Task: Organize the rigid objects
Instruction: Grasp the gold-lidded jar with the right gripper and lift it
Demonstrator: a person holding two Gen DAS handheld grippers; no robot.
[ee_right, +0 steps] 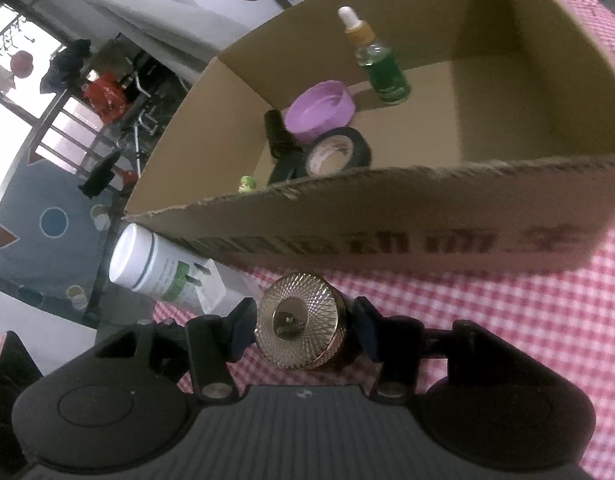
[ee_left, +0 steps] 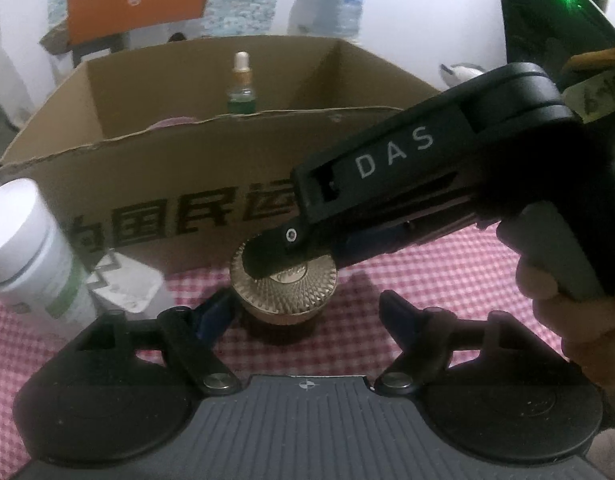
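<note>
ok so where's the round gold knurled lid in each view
Left wrist: the round gold knurled lid sits low centre, partly under the right gripper, in front of the brown cardboard box.
Right wrist: low centre, between the fingers.
Shared landmark: the green dropper bottle inside the box.

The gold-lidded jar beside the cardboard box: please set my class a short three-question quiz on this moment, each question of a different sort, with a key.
1. True or false: the gold-lidded jar already lies inside the cardboard box.
2. Which gripper has its fingers on either side of the jar? A) left gripper B) right gripper
3. Fill in: the dropper bottle in the box holds ____ liquid.

Key
1. False: it stands on the checked tablecloth, outside the box.
2. B. The fingers flank the jar; actual contact cannot be confirmed.
3. Green.
</note>
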